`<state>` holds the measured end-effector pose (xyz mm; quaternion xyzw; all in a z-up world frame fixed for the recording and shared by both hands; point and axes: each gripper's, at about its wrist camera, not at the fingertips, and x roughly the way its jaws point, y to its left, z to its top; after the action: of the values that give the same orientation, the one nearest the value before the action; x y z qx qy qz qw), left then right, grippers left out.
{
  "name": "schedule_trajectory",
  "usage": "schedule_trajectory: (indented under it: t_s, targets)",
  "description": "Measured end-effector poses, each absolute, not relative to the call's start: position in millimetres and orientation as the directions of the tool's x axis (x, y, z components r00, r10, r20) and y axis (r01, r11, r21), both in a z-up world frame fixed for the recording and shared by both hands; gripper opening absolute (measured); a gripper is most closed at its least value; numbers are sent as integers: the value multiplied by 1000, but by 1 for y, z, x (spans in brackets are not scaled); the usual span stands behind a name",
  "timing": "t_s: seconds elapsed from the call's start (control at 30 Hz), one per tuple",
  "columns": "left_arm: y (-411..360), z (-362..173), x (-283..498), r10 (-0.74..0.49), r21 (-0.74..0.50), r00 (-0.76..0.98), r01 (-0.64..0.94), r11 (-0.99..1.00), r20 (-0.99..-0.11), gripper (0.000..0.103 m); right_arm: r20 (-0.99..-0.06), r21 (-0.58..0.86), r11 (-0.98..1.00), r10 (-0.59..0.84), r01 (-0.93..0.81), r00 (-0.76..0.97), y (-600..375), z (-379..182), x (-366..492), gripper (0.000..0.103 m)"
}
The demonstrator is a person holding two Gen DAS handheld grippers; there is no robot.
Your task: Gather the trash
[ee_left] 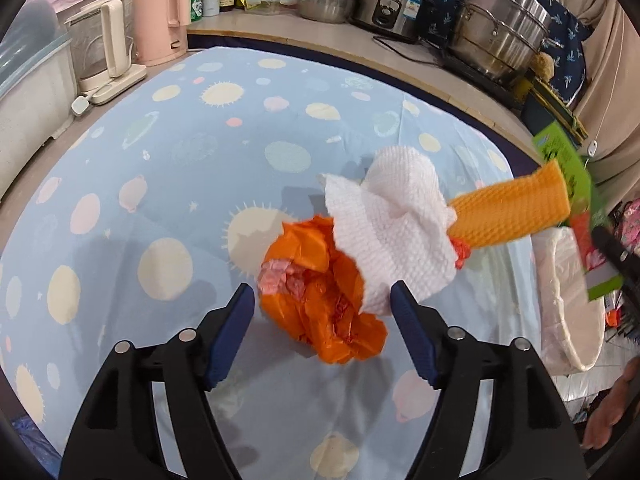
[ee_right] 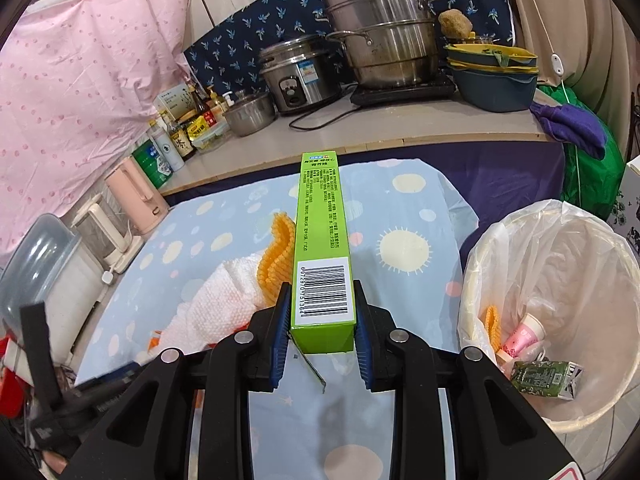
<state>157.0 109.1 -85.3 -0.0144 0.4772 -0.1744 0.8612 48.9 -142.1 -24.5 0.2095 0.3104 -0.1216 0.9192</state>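
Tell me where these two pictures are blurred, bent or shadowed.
Left wrist view: the green box at the right edge is motion-smeared, and the counter edge bows from fisheye. Right wrist view: sharp on the green box, with a soft shadow beneath on the tablecloth.

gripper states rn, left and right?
Left gripper: open, holding nothing; the orange plastic bag lies between its fingers, which are clear of it.
Right gripper: closed on the green box.
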Motion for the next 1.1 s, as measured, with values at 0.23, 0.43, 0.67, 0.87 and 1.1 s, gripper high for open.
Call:
schedule_trajectory:
  t_s: [0.23,0.43,0.67,0.87,1.1]
  targets:
    - [94,-114,155,-283,-146,464,310,939,-839,69,-603,308,889,-95,340,792,-138,-13,42,27]
    - [96,-117,158,-287,-148,455,316,937,-843,46,-596,313,885,-100,344,797,-139,-9,39,27]
    - [107,-96,150,-324,-175,473,332,927,-819,33,-584,317,886,-100,340,805,-138,-4,35,27]
    - [117,-73,136,-365,-195,484,365,910,-795,37,-579,319,887,-97,334,809,-137,-2,33,27]
    - [131,-85,121,-348,-194,451,353,915,-822,44,-577,323,885,-96,335,811,-136,-1,31,27]
